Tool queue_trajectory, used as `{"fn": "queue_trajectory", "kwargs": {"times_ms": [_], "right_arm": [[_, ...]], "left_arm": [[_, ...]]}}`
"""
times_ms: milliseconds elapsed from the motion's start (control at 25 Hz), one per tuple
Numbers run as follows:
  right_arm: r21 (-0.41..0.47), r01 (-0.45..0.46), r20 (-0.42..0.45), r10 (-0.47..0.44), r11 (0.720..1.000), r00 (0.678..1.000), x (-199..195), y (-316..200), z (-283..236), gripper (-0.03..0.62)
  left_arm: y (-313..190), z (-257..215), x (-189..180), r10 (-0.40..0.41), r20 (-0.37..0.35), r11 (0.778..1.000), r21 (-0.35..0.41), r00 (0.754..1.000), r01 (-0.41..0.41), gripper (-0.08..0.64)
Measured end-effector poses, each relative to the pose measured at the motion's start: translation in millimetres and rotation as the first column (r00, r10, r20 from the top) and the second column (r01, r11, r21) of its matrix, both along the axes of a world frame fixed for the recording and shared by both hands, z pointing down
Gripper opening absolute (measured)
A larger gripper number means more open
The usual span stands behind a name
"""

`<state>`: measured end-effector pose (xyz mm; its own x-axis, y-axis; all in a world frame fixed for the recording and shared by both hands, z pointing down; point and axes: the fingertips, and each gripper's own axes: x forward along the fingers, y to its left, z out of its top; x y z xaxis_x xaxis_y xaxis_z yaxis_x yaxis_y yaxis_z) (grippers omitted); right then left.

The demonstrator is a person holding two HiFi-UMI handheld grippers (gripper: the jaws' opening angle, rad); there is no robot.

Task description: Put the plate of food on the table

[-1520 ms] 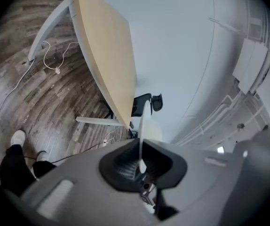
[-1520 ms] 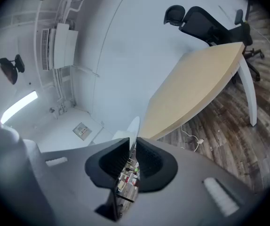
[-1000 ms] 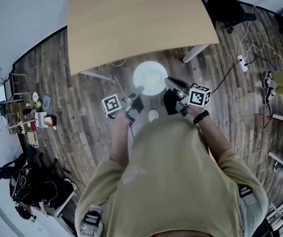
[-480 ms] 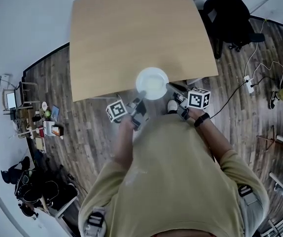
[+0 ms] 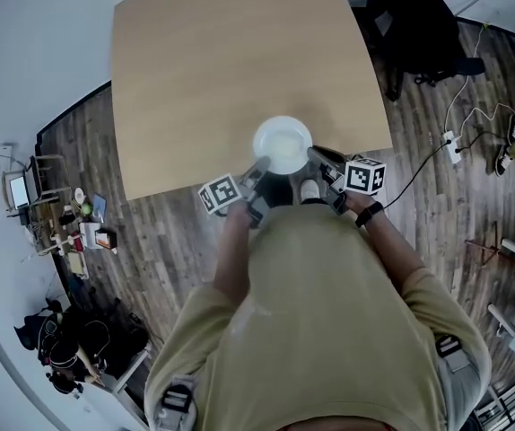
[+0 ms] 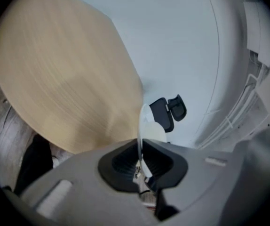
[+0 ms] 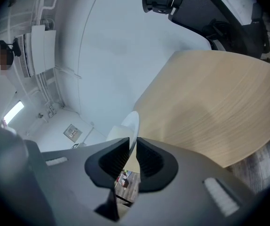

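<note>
The plate (image 5: pixel 283 145) was held mid-frame over the near edge of the table (image 5: pixel 222 52), bare wood beyond. Its rim was clamped by the right gripper (image 5: pixel 316 155) and pinched in the opening jaws of the left gripper (image 5: pixel 256 171).

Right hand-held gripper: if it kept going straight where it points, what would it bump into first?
The white plate: the right hand-held gripper is clamped on its rim, so it would probably just push the plate out over the table.

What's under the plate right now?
The wooden table, near its front edge. The plate covers the spot beneath, so whether it rests there or hangs just above cannot be told.
</note>
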<state>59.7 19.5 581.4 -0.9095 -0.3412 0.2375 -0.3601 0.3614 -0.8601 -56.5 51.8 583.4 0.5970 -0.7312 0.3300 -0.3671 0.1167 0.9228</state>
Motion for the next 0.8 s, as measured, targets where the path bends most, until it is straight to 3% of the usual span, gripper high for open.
{"fn": "queue_trajectory", "kwargs": {"times_ms": [200,520,800], "right_arm": [[-0.017,-0.054,-0.041,0.053,0.998,0.998,-0.8,-6.9,17.4,0.052],[-0.032,-0.097,-0.106,0.093,0.995,0.990,-12.7,-92.6,37.4,0.052],[-0.051,-0.162,-0.154,0.153,0.985,0.976,-26.2,-151.4,50.8,0.052]], "left_arm": [[-16.2,17.7,-1.9,0.065,0.099,0.998,-0.001,0.993,-0.065,0.037],[-114.2,39.7,-14.9,0.157,0.207,0.988,-0.026,0.966,-0.155,0.052],[-179.1,54.8,-28.7,0.218,0.249,0.976,-0.063,0.944,-0.209,0.061]]}}
